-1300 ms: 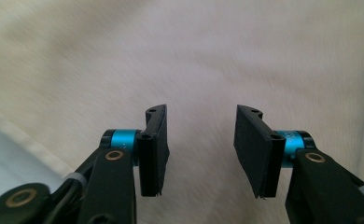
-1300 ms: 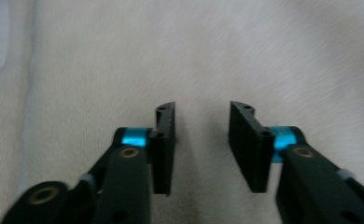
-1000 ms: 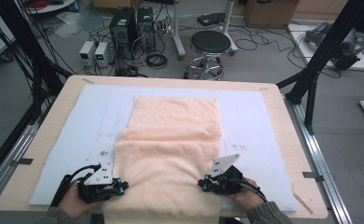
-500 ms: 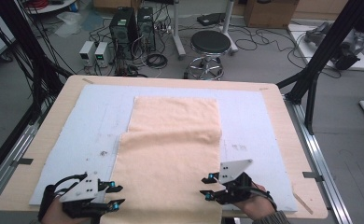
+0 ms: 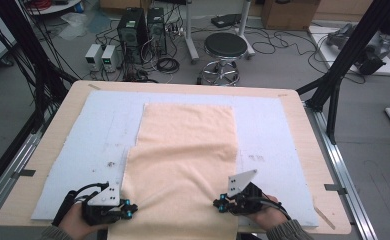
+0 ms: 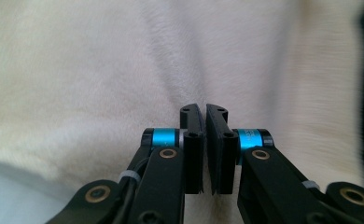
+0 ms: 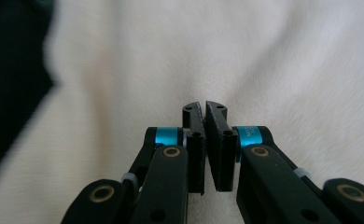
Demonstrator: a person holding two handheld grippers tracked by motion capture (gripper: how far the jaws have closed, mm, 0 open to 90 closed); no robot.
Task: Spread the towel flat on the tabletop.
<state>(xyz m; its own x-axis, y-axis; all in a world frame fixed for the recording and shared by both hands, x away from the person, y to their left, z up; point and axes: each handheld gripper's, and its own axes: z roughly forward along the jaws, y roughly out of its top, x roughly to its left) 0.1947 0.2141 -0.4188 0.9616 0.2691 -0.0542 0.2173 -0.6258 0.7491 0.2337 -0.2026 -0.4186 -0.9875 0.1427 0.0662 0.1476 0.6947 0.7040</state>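
A peach towel (image 5: 185, 145) lies spread flat on the pale blue mat (image 5: 103, 130), its near end hanging over the table's front edge. My left gripper (image 5: 129, 211) sits at the towel's near left edge and points inward. My right gripper (image 5: 217, 204) sits at the near right side and also points inward. In the left gripper view, the left gripper (image 6: 204, 108) has just closed, and a crease of the towel (image 6: 101, 70) runs into its tips. The right gripper (image 7: 203, 105) has likewise just closed, with towel (image 7: 264, 60) pinched at its tips.
The wooden table (image 5: 303, 150) carries the mat, with bare wood at its right and left rims. Beyond the far edge stand a black stool (image 5: 225, 47), computer boxes (image 5: 133, 25) and loose cables on the floor. Black frame posts (image 5: 343, 65) rise at both sides.
A second ago the towel's near part lay folded back over itself. It now lies spread out flat toward the front edge. Both grippers have drawn back toward the person and sit at its near sides.
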